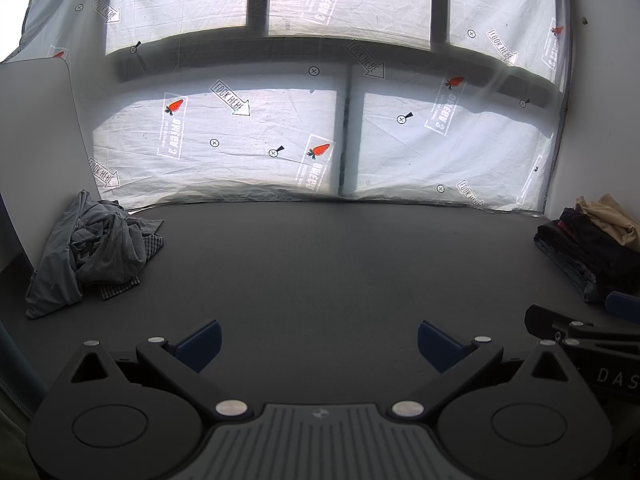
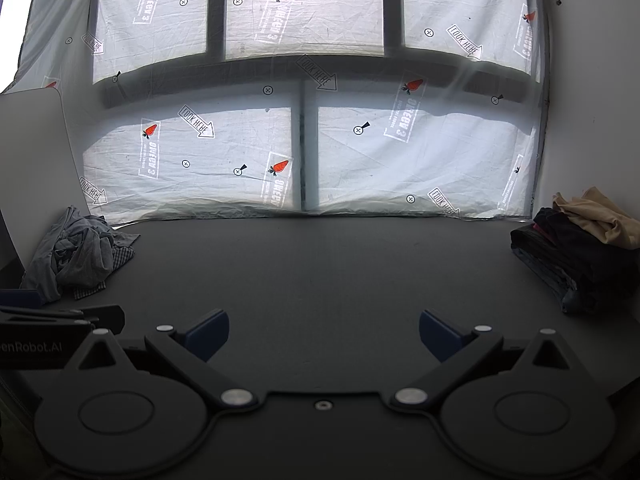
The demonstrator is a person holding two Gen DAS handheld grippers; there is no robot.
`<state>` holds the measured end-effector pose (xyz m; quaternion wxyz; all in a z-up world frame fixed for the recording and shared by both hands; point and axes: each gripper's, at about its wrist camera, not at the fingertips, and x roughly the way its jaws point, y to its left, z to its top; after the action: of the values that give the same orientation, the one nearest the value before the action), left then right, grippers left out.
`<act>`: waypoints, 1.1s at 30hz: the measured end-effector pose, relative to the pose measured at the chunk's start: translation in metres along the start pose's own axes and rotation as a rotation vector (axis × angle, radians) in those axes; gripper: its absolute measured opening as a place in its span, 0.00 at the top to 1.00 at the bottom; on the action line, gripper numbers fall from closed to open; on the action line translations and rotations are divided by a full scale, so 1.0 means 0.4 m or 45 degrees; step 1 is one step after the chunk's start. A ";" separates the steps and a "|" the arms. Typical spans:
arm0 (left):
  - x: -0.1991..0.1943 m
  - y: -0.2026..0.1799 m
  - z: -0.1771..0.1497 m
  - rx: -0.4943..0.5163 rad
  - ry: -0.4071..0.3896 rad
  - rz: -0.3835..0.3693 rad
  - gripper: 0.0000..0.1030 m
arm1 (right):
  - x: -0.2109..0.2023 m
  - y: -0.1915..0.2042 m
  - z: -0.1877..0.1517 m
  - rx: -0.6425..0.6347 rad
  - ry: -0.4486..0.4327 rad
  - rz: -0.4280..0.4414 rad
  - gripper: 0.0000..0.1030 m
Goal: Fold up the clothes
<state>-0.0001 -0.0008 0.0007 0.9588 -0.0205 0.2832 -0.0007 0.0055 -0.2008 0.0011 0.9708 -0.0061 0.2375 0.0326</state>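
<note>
A crumpled heap of grey clothes (image 1: 96,248) lies at the far left of the dark table (image 1: 320,264), with a checked cloth under it; it also shows in the right wrist view (image 2: 80,256). A stack of folded dark clothes (image 1: 588,252) with a tan garment on top sits at the far right, also in the right wrist view (image 2: 580,252). My left gripper (image 1: 318,344) is open and empty over the table's near middle. My right gripper (image 2: 324,334) is open and empty beside it; part of it shows in the left wrist view (image 1: 568,328).
A white printed sheet (image 1: 320,120) hangs over the window behind the table. A white panel (image 1: 36,140) stands at the left and a white wall (image 1: 600,100) at the right. The left gripper's finger shows at the right wrist view's left edge (image 2: 64,320).
</note>
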 end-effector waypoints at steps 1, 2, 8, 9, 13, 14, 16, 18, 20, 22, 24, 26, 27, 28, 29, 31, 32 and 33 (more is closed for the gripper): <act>0.000 -0.001 0.000 0.001 0.000 0.000 0.00 | 0.000 0.000 0.000 -0.002 0.000 -0.001 0.00; -0.001 -0.003 0.001 0.002 0.000 0.000 0.00 | 0.000 0.001 -0.001 -0.003 0.000 -0.002 0.00; 0.014 -0.002 0.006 0.009 -0.003 0.001 0.00 | -0.003 -0.013 -0.001 0.010 -0.001 0.006 0.00; 0.013 0.000 0.003 0.009 -0.005 0.001 0.00 | -0.001 -0.013 -0.001 0.010 -0.001 0.006 0.00; 0.008 -0.005 -0.002 0.010 -0.005 0.004 0.00 | 0.001 -0.016 0.002 0.011 0.000 0.006 0.00; 0.007 -0.005 -0.002 0.010 -0.006 0.004 0.00 | 0.001 -0.016 0.002 0.011 0.001 0.006 0.00; 0.008 -0.005 -0.003 0.011 -0.007 0.005 0.00 | 0.000 -0.016 0.003 0.011 0.001 0.007 0.00; 0.006 -0.007 -0.005 0.012 -0.009 0.007 0.00 | 0.000 -0.019 0.005 0.010 0.001 0.008 0.00; 0.005 -0.008 -0.006 0.013 -0.010 0.008 0.00 | 0.001 -0.023 0.006 0.010 0.003 0.008 0.00; 0.004 -0.010 -0.008 0.014 -0.011 0.008 0.00 | 0.001 -0.024 0.007 0.009 0.003 0.008 0.00; 0.007 -0.005 -0.002 0.013 -0.007 0.006 0.00 | 0.001 -0.026 0.008 0.007 0.002 0.009 0.00; 0.006 -0.004 -0.003 0.013 -0.007 0.006 0.00 | 0.001 -0.027 0.009 0.006 0.003 0.009 0.00; 0.006 -0.004 -0.004 0.013 -0.008 0.006 0.00 | 0.000 -0.022 0.006 0.006 0.002 0.008 0.00; 0.006 -0.003 -0.001 0.013 -0.006 0.005 0.00 | 0.000 -0.018 0.003 0.006 0.001 0.006 0.00; 0.005 -0.002 0.003 0.014 -0.005 0.004 0.00 | 0.000 -0.014 0.001 0.005 -0.001 0.004 0.00; 0.006 -0.003 0.002 0.015 -0.003 0.003 0.00 | 0.001 -0.010 -0.003 0.005 -0.003 0.002 0.00; 0.006 -0.003 0.001 0.015 -0.001 0.002 0.00 | 0.000 -0.010 -0.004 0.006 -0.003 0.002 0.00; 0.005 -0.003 0.001 0.016 -0.001 0.002 0.00 | 0.000 -0.010 -0.005 0.006 -0.003 0.001 0.00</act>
<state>0.0020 -0.0020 0.0000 0.9591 -0.0141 0.2828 -0.0018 0.0048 -0.2048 -0.0006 0.9711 -0.0036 0.2364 0.0326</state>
